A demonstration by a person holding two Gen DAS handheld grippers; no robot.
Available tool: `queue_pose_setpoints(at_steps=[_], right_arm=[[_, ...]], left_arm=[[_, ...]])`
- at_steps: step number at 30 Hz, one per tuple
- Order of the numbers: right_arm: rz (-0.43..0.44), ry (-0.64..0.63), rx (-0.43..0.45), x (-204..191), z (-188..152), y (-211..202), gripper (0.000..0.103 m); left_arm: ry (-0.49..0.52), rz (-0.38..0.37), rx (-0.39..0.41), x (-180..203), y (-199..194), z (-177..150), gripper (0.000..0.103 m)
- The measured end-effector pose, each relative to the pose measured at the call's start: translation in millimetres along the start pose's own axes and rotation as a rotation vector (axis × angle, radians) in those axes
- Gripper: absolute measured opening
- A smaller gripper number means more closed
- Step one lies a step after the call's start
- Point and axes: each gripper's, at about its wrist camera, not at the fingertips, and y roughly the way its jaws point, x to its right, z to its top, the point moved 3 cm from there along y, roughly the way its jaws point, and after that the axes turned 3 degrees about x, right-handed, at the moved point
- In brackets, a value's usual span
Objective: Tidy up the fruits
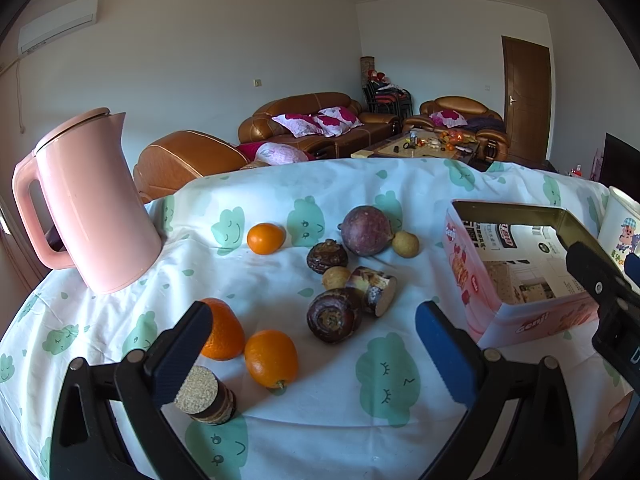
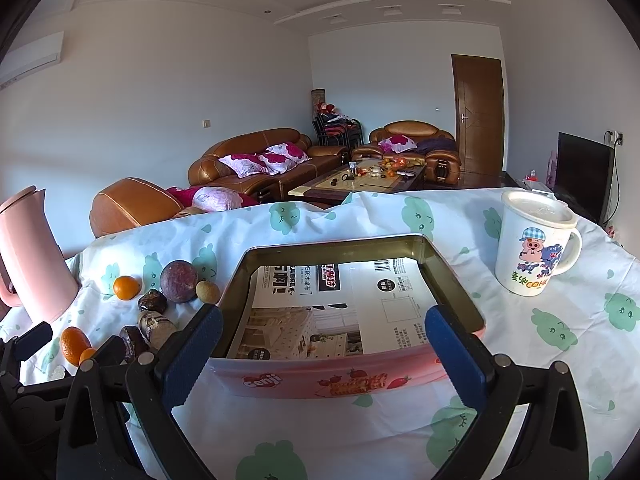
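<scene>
- Left tongs (image 1: 313, 354): fingers wide apart, nothing between them, hovering over the fruit on the bench (image 1: 340, 420).
- Right tongs (image 2: 322, 354): also spread, empty, over the near wall of the pink tin box (image 2: 332, 376).
- Oranges, 3: small one (image 1: 265, 238) far side by the pink kettle (image 1: 92, 204); two near ones, one (image 1: 271, 358) in the open, the other (image 1: 224, 334) partly behind the left finger.
- Dark brown water-chestnut-like pieces, 2: (image 1: 327, 256) and (image 1: 334, 315).
- Purple round fruit, 1 (image 1: 366, 231), touching a small tan fruit (image 1: 405, 244); second tan one (image 1: 336, 277) lies between the two dark pieces.
- Cut cane-like sections, 2: one (image 1: 374, 290) beside the nearer dark piece, one (image 1: 206, 400) at the left finger's tip, partly covered.
- Box open, holds only printed paper (image 2: 344, 312); no fruit inside.
- Lidded cartoon mug (image 2: 532, 244) right of the box; cut off at the edge in the left view.
- Right view: near fruit mostly hidden behind the left tool.
</scene>
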Motion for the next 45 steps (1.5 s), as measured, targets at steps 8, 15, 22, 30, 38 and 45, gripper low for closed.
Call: queue_pose_setpoints(at_steps=[8, 15, 22, 30, 38, 45], right_arm=[[0.004, -0.001, 0.000, -1, 0, 0, 0.102], [0.005, -0.002, 0.000, -2, 0, 0, 0.102], [0.010, -0.008, 0.004, -2, -1, -2, 0.102], [0.028, -0.016, 0.000, -4, -2, -2, 0.102], [0.071, -0.030, -0.006, -8, -4, -2, 0.102], [0.231, -0.068, -0.046, -33, -9, -4, 0.102]], left_arm=[[-0.002, -0.001, -0.001, 0, 0, 0, 0.103], [-0.006, -0.001, -0.002, -1, 0, -1, 0.103], [-0.014, -0.002, -0.005, -2, 0, -1, 0.103], [-0.013, -0.003, -0.006, -2, 0, -1, 0.103], [-0.011, 0.000, -0.042, -29, -1, 7, 0.103], [-0.162, 0.031, -0.061, -111, 0, 18, 0.103]])
